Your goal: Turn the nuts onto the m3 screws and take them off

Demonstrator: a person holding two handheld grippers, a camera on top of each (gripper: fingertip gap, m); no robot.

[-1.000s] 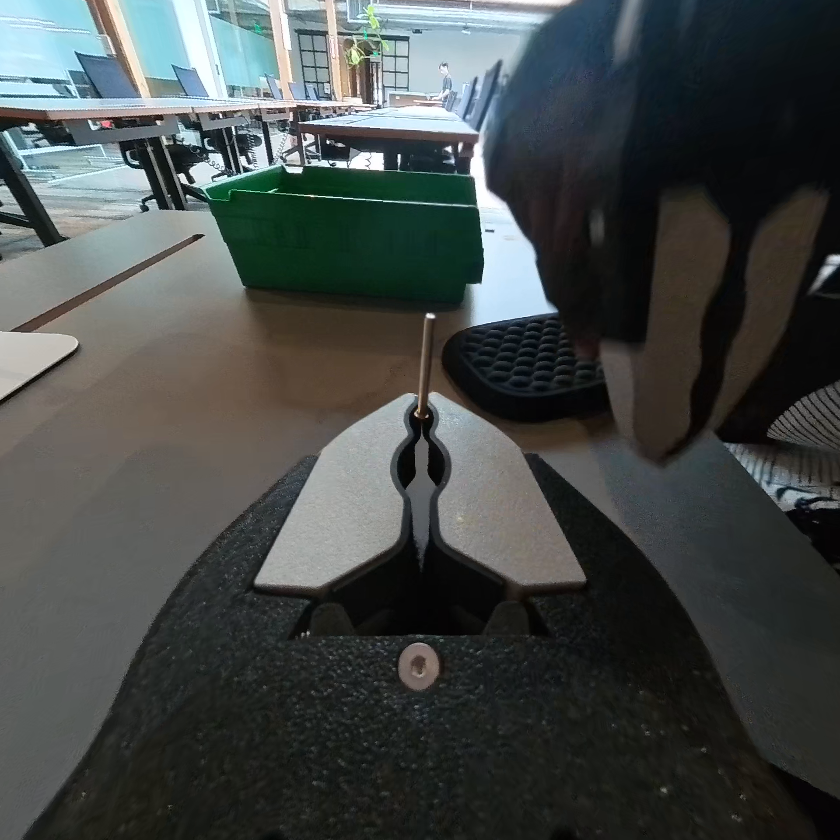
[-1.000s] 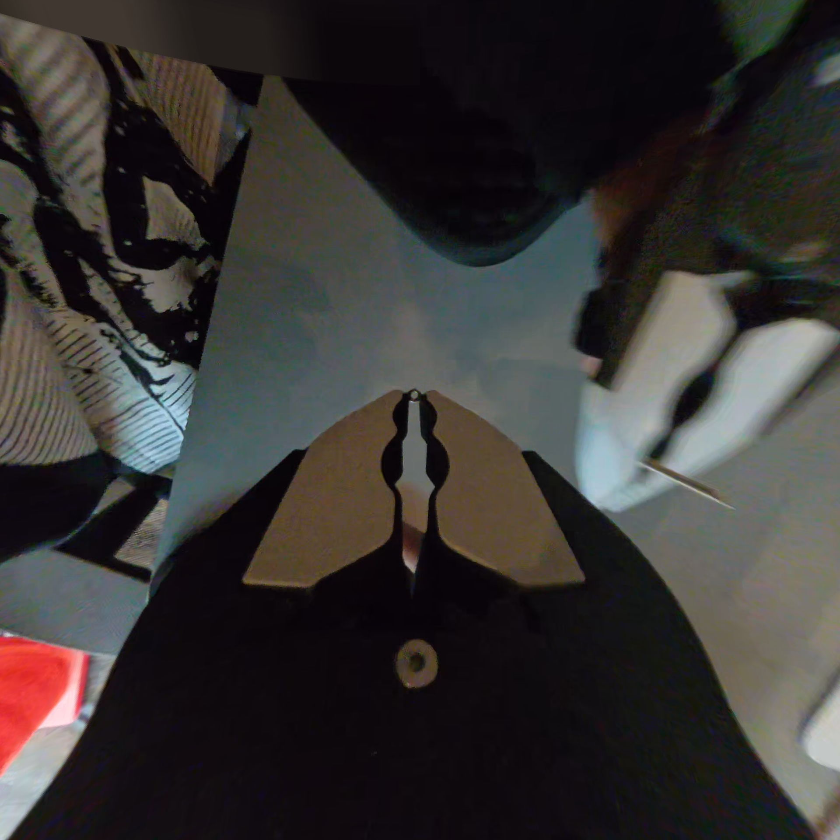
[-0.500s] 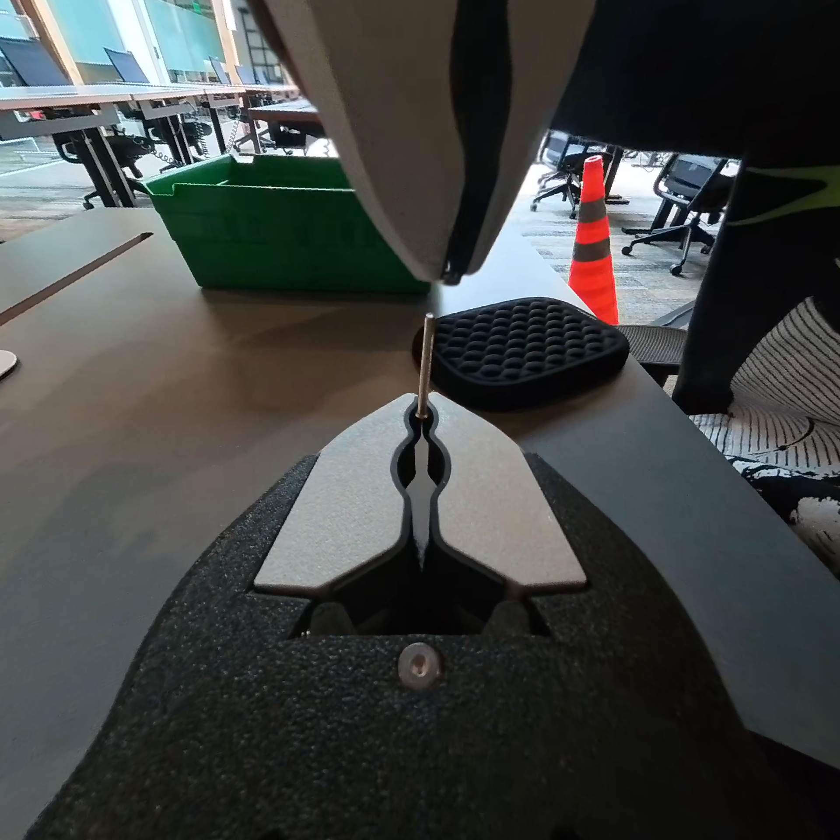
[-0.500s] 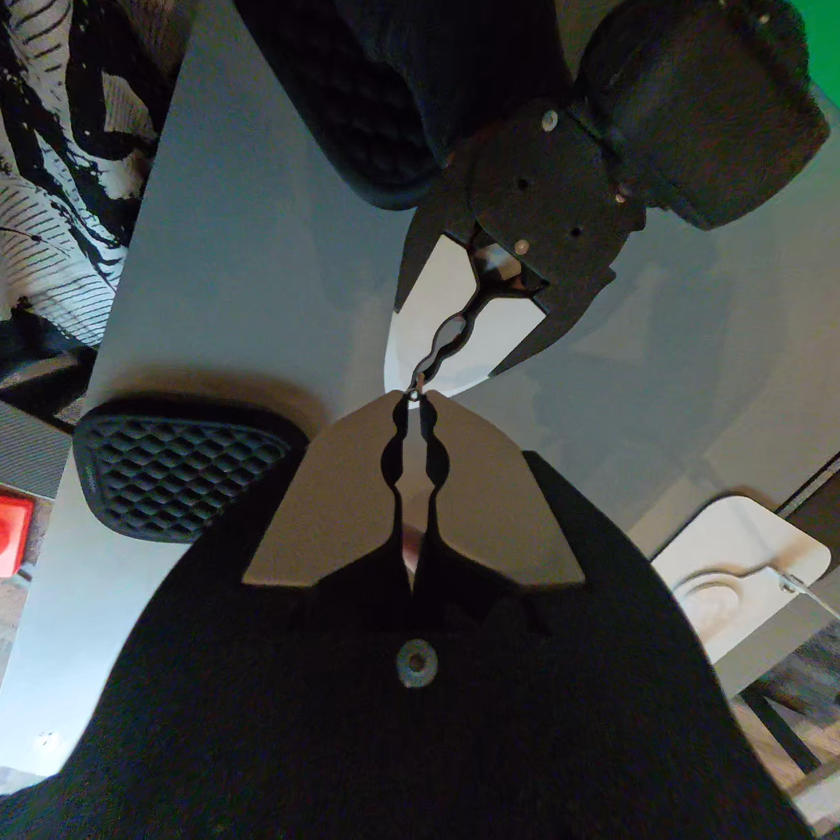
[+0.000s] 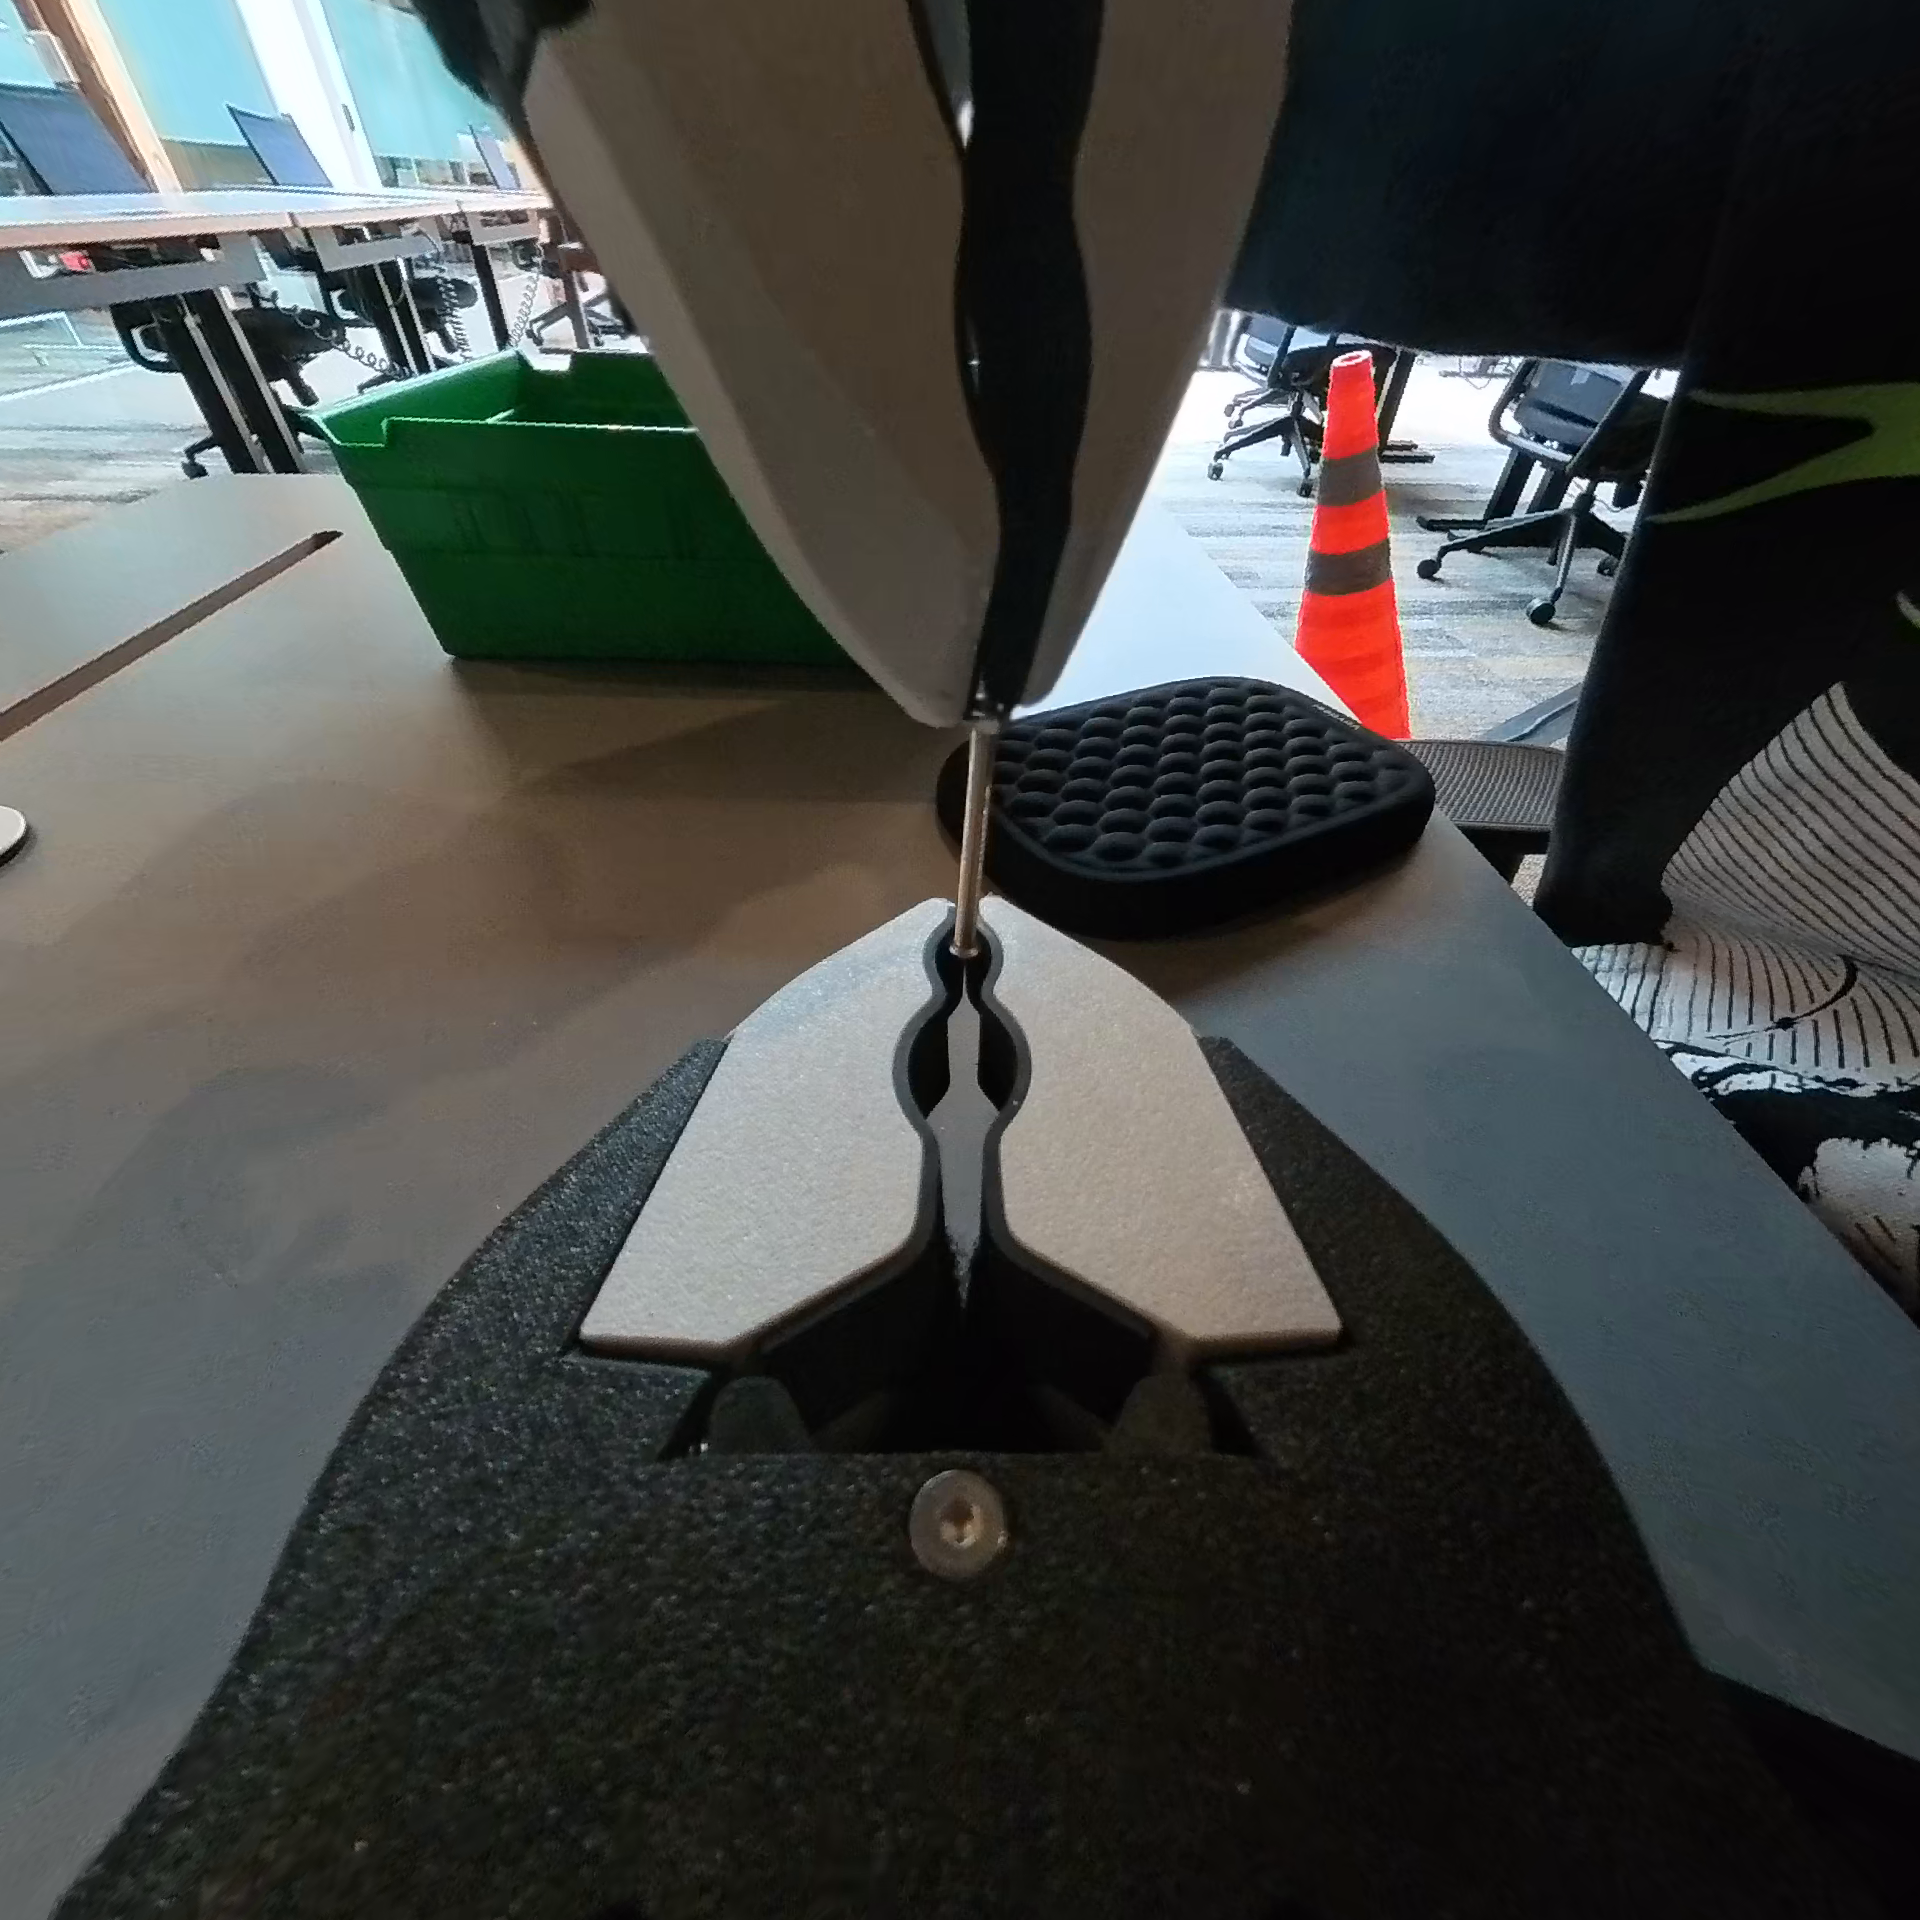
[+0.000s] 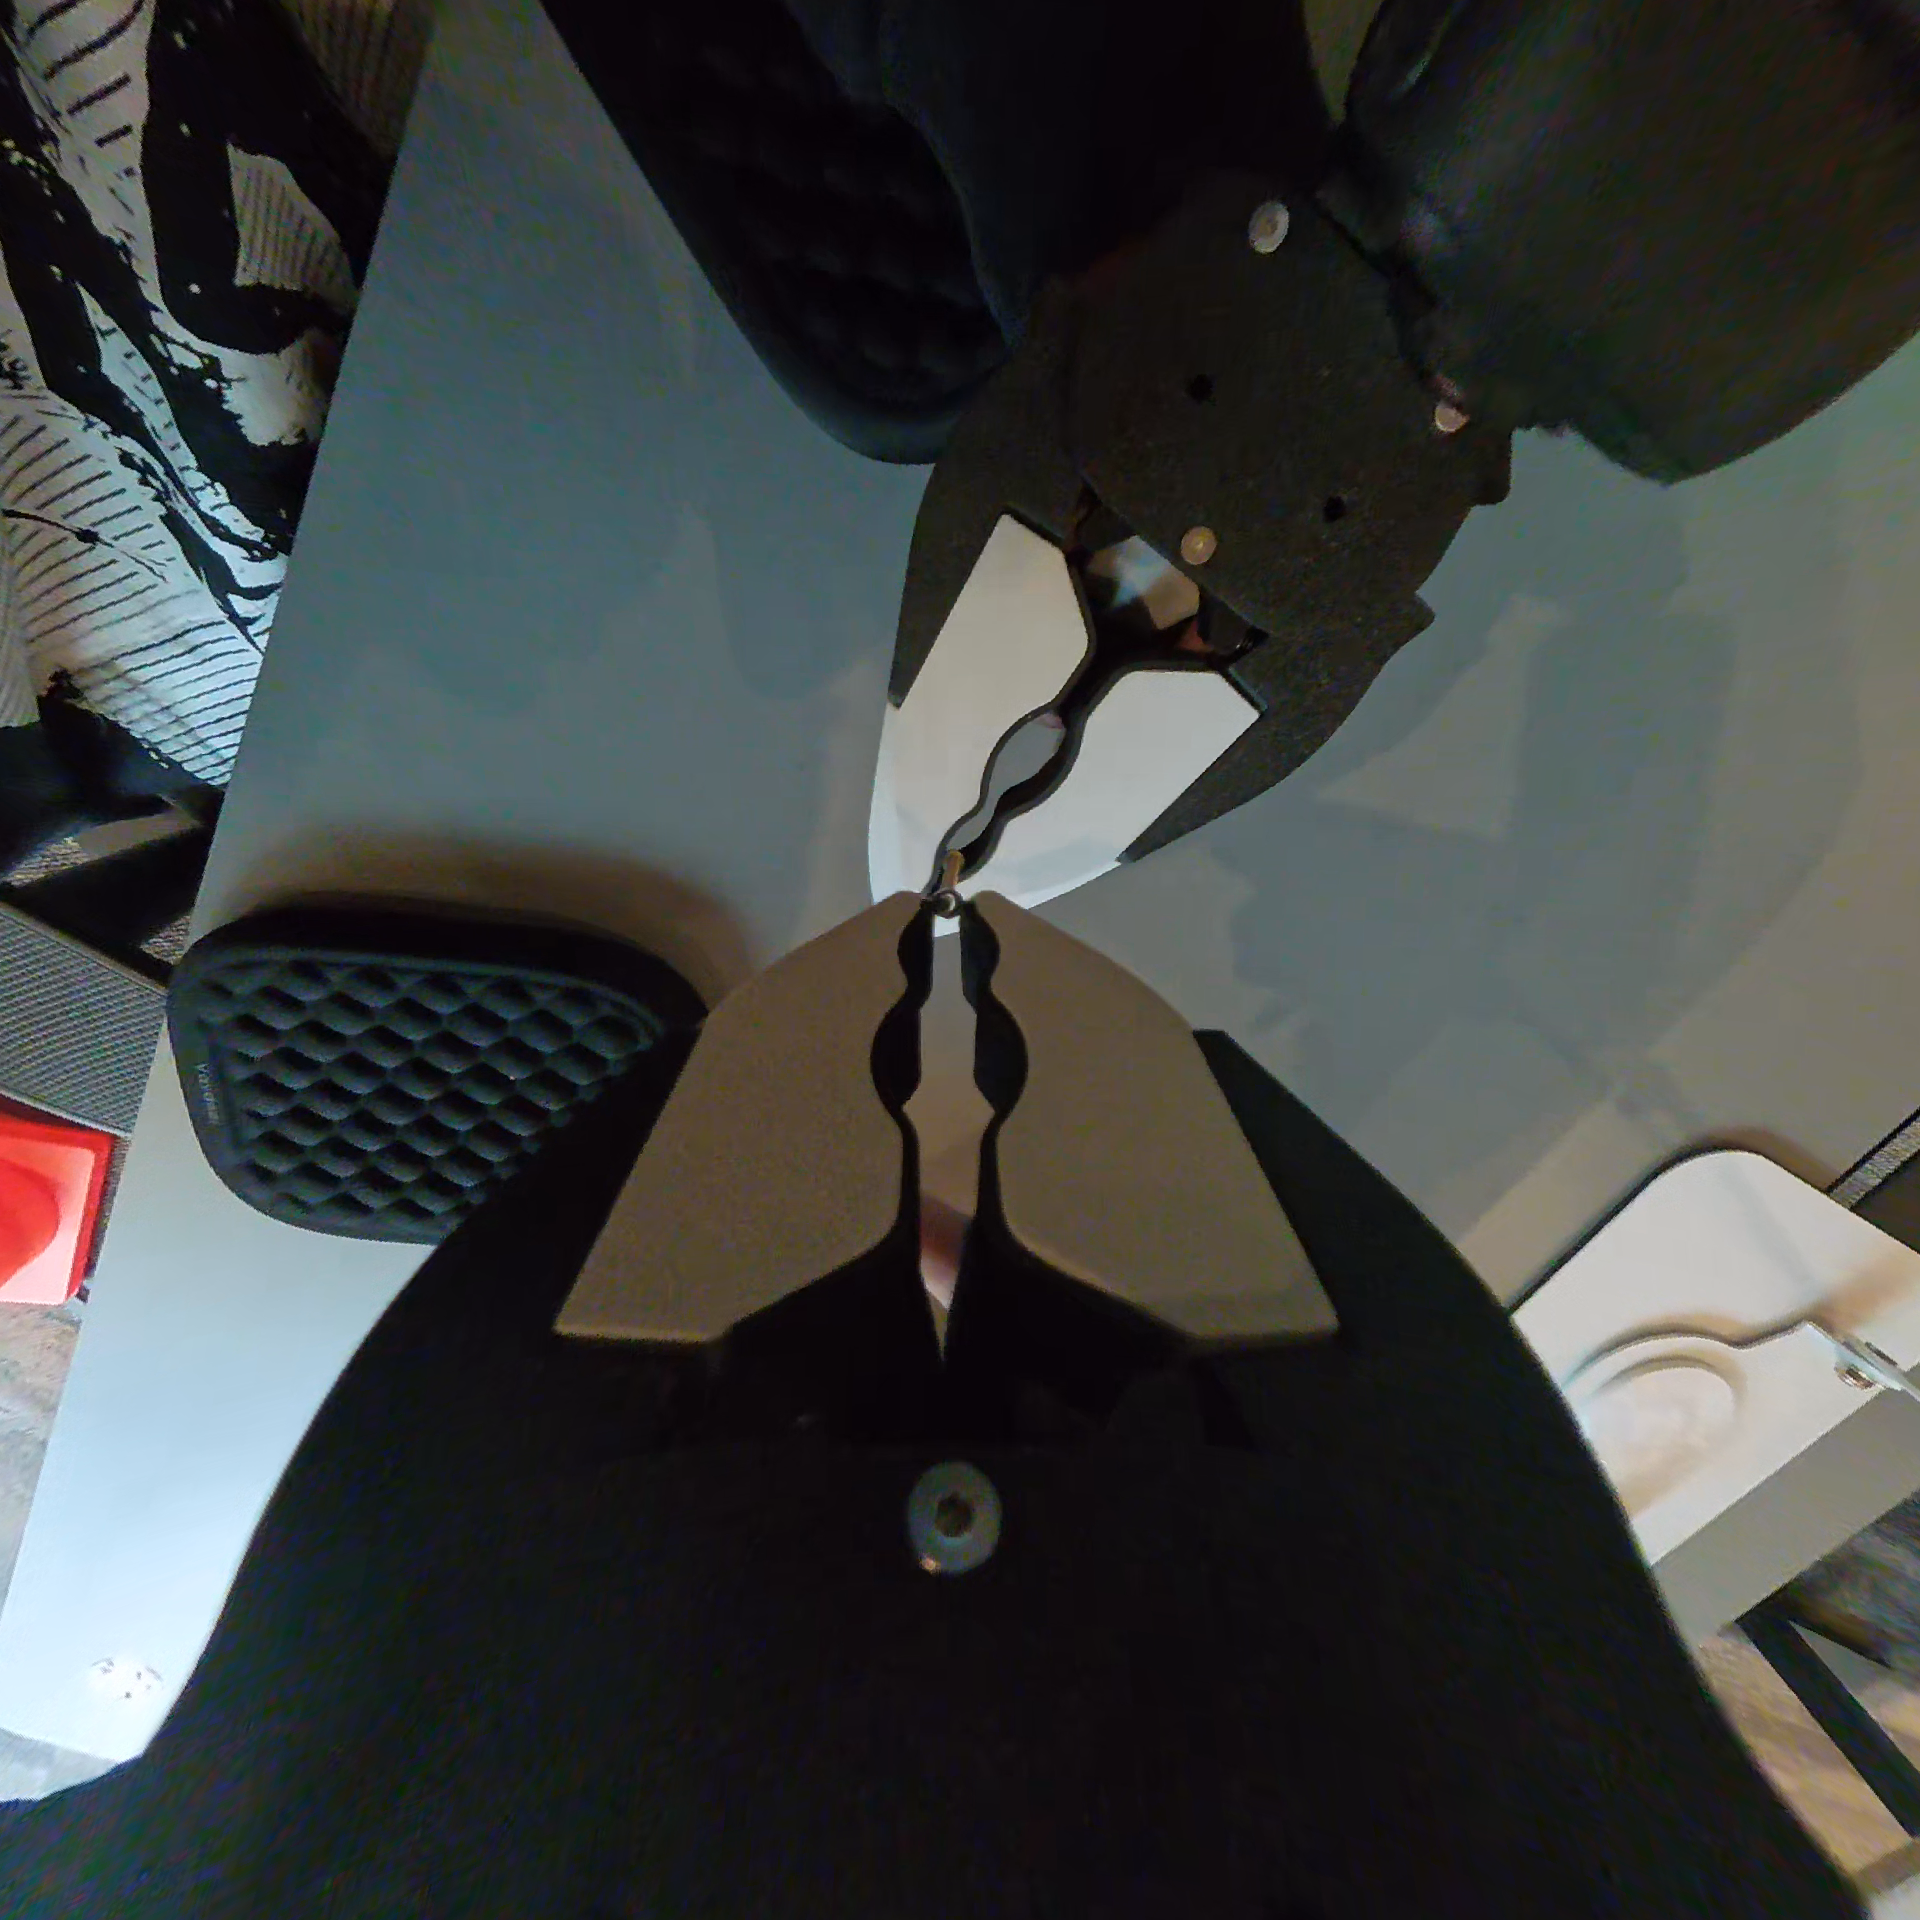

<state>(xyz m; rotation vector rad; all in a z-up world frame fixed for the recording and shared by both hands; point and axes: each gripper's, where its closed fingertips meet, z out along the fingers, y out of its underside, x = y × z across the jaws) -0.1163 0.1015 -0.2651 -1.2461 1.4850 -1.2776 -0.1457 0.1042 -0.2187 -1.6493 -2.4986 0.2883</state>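
Note:
In the left wrist view, my left gripper [image 5: 966, 920] is shut on the lower end of a thin silver M3 screw [image 5: 974, 831] and holds it upright above the grey table [image 5: 416, 935]. My right gripper [image 5: 982, 707] comes down from above, and its tips pinch a small nut [image 5: 986, 707] at the screw's top end. In the right wrist view, my right gripper [image 6: 945, 904] is shut on the small nut [image 6: 947, 902]. The screw [image 6: 953, 862] runs from it into the left gripper's tips [image 6: 951, 873] beyond.
A green bin [image 5: 540, 520] stands at the back of the table. A black honeycomb pad [image 5: 1195, 810] lies near the right table edge. An orange cone [image 5: 1351, 540] and office chairs stand on the floor beyond. A white tray [image 6: 1714, 1351] sits at the right. The gap from one gripper's tips to the other's is roughly 6 cm.
My right gripper swung in from the right to a spot over the screw, then came down until the nut met the screw's top. My left gripper kept the screw upright and still.

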